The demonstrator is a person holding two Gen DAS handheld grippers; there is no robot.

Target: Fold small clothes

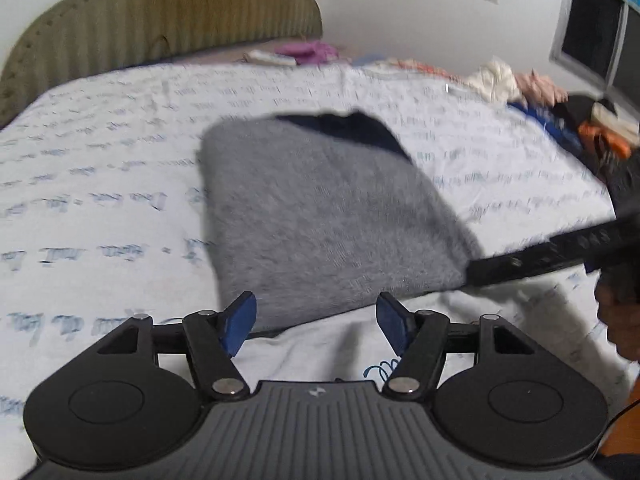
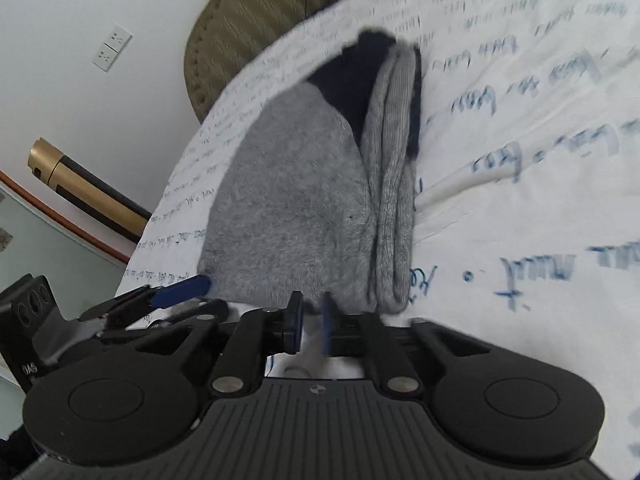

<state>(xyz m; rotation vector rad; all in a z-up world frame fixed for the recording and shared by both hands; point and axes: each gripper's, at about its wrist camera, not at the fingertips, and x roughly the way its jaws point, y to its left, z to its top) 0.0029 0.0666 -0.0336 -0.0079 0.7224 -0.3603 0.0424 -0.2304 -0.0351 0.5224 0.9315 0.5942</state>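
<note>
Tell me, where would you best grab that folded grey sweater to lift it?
Probably the grey sweater is best pinched at its near edge, coming in low from the near side of the bed. It lies flat in a thick fold, and that edge faces the open left gripper.

bed bears folded grey garment.

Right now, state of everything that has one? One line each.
grey garment: folded flat on the bed, dark navy part showing at the far end.
bed sheet: spread, wrinkled near the garment's near edge.
left gripper: open, nothing between its fingers.
right gripper: narrow gap, nothing between its fingers.
</note>
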